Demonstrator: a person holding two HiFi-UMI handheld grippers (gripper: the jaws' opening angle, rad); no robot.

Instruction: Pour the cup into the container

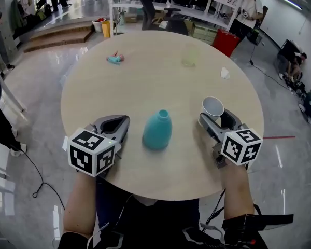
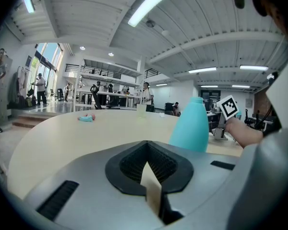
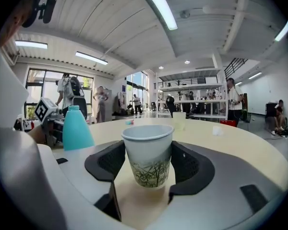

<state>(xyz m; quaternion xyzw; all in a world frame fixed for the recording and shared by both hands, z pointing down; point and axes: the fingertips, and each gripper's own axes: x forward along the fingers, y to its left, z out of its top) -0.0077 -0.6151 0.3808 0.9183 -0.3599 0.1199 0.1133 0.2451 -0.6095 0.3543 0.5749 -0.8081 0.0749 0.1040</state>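
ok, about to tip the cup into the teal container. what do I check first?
1. Grip: the right gripper has its jaws pressed on both sides of the paper cup, and the cup is upright. ok.
2. Cup contents: the inside cannot be read in any view. cannot tell.
3. The teal container stands upright on the table, between the two grippers. ok.
4. Container mouth open: the neck is narrow and its top is unclear. cannot tell.
5. Container steadied: the left gripper is shut, empty and apart from it. not ok.
6. Path from cup to container: only bare tabletop between them. ok.
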